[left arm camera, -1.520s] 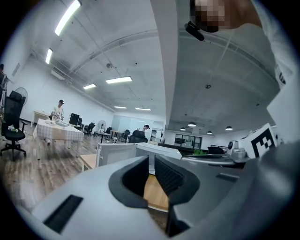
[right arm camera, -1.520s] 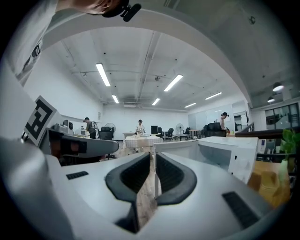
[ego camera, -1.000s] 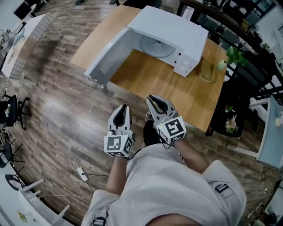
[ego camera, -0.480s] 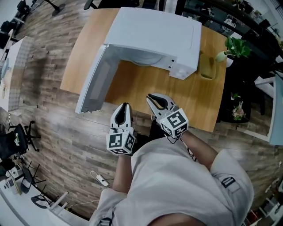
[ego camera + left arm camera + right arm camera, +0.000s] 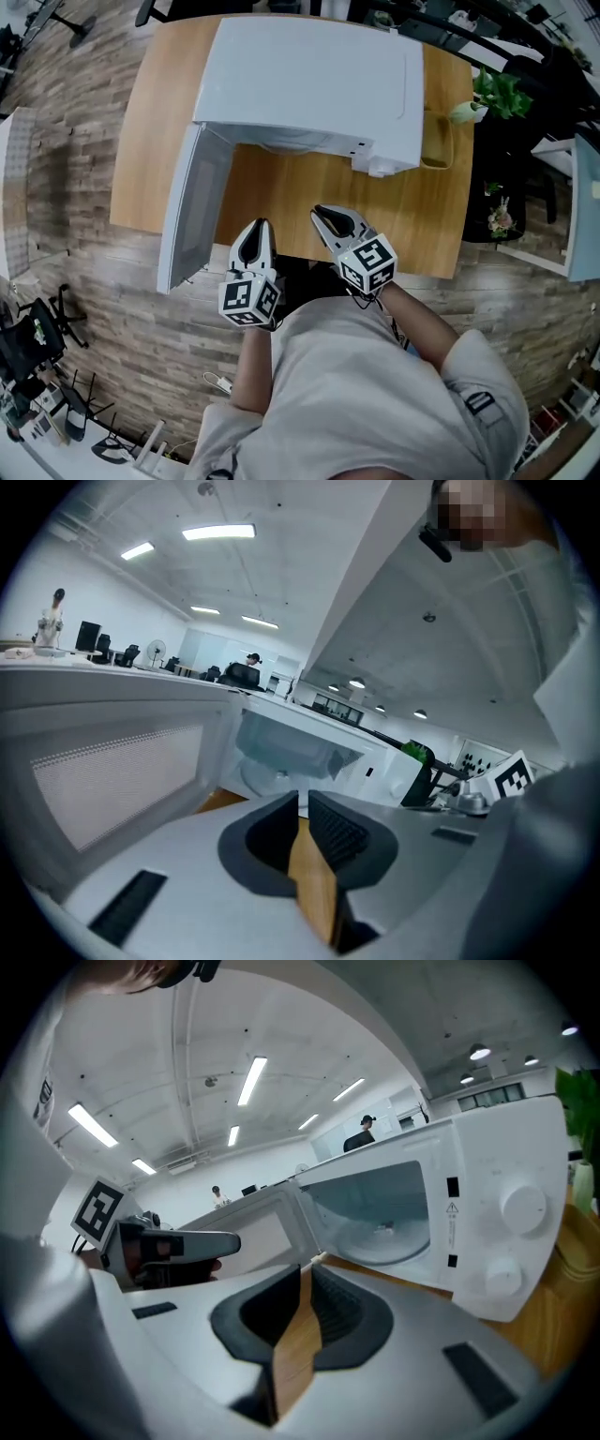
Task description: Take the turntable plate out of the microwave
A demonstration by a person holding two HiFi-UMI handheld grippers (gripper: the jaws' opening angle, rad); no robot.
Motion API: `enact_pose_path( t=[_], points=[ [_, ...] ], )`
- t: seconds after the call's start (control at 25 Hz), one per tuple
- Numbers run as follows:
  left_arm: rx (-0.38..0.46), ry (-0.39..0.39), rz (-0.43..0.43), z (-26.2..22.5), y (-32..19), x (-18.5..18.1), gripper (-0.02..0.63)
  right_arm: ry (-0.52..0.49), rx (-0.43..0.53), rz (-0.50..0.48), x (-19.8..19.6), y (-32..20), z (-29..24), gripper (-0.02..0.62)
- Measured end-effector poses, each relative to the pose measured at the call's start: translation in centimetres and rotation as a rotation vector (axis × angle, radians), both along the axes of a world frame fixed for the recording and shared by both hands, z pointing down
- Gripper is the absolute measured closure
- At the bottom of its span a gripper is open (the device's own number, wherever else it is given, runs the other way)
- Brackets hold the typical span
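Leftmost stands the microwave's door [image 5: 192, 211], swung fully open and hanging past the wooden table [image 5: 309, 202]. Access to the cavity is clear.

Left gripper [image 5: 258, 230]: held at the table's near edge and aimed at the opening. Its jaws stand a narrow slit apart with nothing between them.

Centre: the white microwave [image 5: 309, 80] sits at the back of the table. The glass turntable plate [image 5: 375, 1241] lies flat on the cavity floor in its usual place, untouched. From overhead the casing roof hides it; both gripper views look straight in at it.

Right gripper [image 5: 323, 216]: just beside the left one, also at the near edge. Its tips are drawn together and it holds nothing. A green plant [image 5: 492, 94] stands beyond the microwave's right side, well clear of the work.

Progress, in my judgement: only the door-opening step is done. Both tongs are well short of the cavity, and reaching in, gripping the plate's rim, lifting it and bringing it out all remain.

Against a second ago: both grippers were over the floor, short of the table, and now reach its edge. The overhead view then looked into the cavity and showed the plate; it now sits above the casing. Jaw openings look unchanged.
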State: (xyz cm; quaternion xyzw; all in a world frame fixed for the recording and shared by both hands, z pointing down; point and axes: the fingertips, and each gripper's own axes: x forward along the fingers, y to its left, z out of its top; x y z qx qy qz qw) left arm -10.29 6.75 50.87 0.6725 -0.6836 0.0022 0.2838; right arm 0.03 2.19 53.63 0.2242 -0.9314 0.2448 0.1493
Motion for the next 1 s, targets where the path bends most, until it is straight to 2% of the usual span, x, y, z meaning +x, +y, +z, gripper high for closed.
enact_pose_path(
  t=[0.2, 0.44, 0.6, 0.8, 1.0],
  points=[
    [-0.008, 0.082, 0.099, 1.5, -3.9, -1.2, 0.561, -0.018, -0.058, 0.132, -1.2, -2.8, 0.7, 0.538],
    [-0.052, 0.292, 0.178, 4.8, -7.8, -1.7, 0.563, -0.023, -0.184, 0.340, -1.3, -4.7, 3.2, 0.537],
    [-0.095, 0.367, 0.231, 7.0, -9.5, -1.0, 0.563, -0.064, -0.258, 0.455, -1.4, -5.8, 4.7, 0.532],
    [-0.149, 0.413, 0.203, 9.5, -10.8, -1.5, 0.563, -0.117, -0.312, 0.512, -2.2, -7.0, 6.3, 0.531],
    [-0.194, 0.455, 0.158, 11.6, -12.4, -2.0, 0.563, -0.186, -0.437, 0.515, -3.0, -8.2, 9.3, 0.528]
  ],
)
